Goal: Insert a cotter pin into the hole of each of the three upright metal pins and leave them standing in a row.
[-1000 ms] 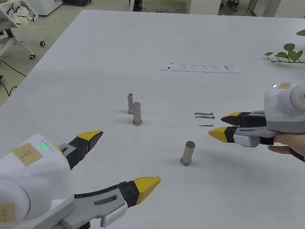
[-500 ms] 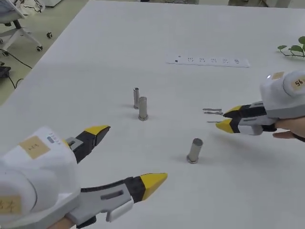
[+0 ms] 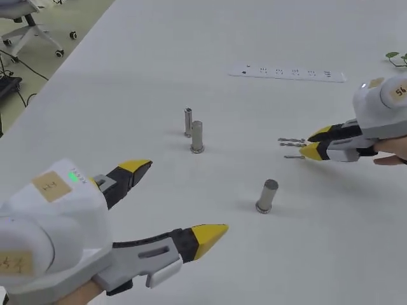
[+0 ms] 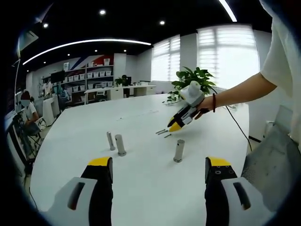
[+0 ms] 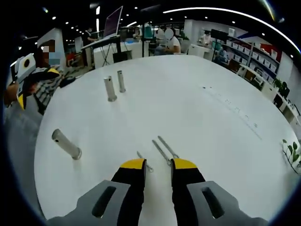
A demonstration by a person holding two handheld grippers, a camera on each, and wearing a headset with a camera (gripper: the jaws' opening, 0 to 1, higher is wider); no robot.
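Over the desk point(image 3: 127, 70), our left gripper point(image 3: 179, 199) hangs wide open and empty, well short of the three metal pins point(image 3: 197, 136). Our right gripper point(image 5: 159, 165), narrowly parted and empty, has the cotter pins point(image 5: 162, 150) just beyond its tips, roughly lengthwise along its jaws.

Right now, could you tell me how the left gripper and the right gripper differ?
The left gripper has its jaws wide apart; the right gripper has its jaws close together, with a narrow gap. The left gripper hovers short of the metal pins; the right gripper's tips are beside the cotter pins. Both have yellow tips and appear to hold nothing.
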